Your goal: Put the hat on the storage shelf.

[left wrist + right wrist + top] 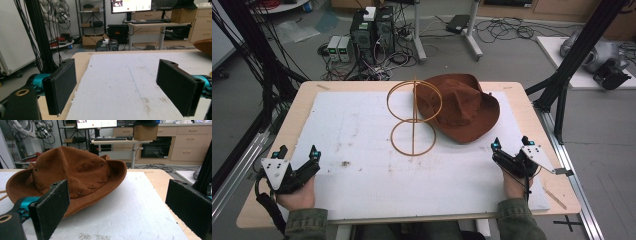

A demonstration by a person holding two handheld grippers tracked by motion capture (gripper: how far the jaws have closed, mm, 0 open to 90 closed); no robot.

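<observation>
At the near left corner of the surface (287, 125), a hand holds the left gripper (297, 153) low over the white foam sheet (362, 175), its jaws spread wide and released with nothing between them. In the left gripper view the two black pads (62, 86) frame bare foam. At centre, a wooden stand (413, 118) of two rings on an upright rod rests on the sheet. Just beside it to the right lies a brown wide-brimmed hat (459, 107), crown up, its brim near the stand's rings. At the near right edge, the right gripper (511, 143) points toward the hat, jaws likewise released and empty. The right gripper view shows the hat (75, 175) ahead of the open jaws, untouched.
</observation>
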